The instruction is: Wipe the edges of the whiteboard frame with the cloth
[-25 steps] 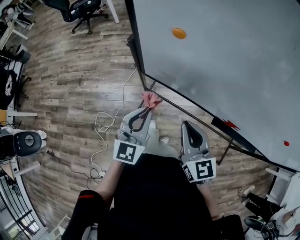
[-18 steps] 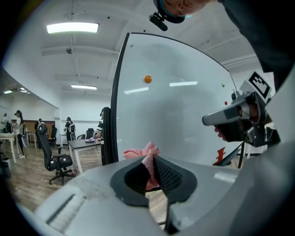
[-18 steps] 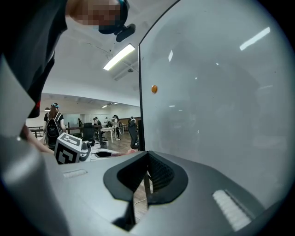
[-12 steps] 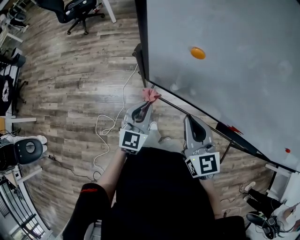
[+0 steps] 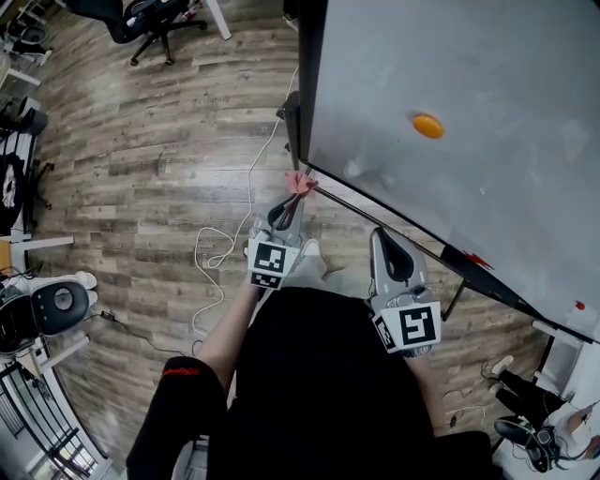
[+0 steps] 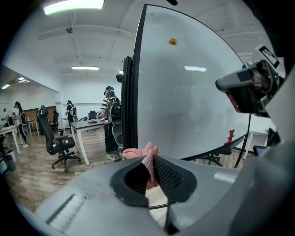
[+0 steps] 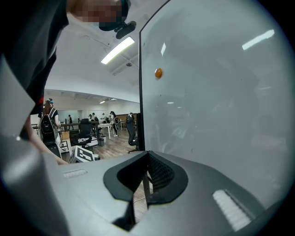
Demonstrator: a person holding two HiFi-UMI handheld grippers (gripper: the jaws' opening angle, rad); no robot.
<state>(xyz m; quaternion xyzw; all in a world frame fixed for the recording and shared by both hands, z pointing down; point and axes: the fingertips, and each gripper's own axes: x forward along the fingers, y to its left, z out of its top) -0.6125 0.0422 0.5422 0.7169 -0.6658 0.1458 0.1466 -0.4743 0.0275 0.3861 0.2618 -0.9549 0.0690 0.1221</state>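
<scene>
Bright, even indoor light falls from ceiling strip lamps (image 6: 73,4), which leave pale streaks of glare on the whiteboard (image 7: 221,92). Both gripper views bend strongly toward the edges and have black corners. The head view is sharp, and shadows on the floor (image 5: 150,150) are faint.

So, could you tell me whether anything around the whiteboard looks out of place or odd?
Nothing is damaged or spilled. The one untidy thing is a white cable lying in loose loops on the wooden floor beside the left tool, which holds the pink cloth. The whiteboard also shows faint smudges near its lower corner.
</scene>
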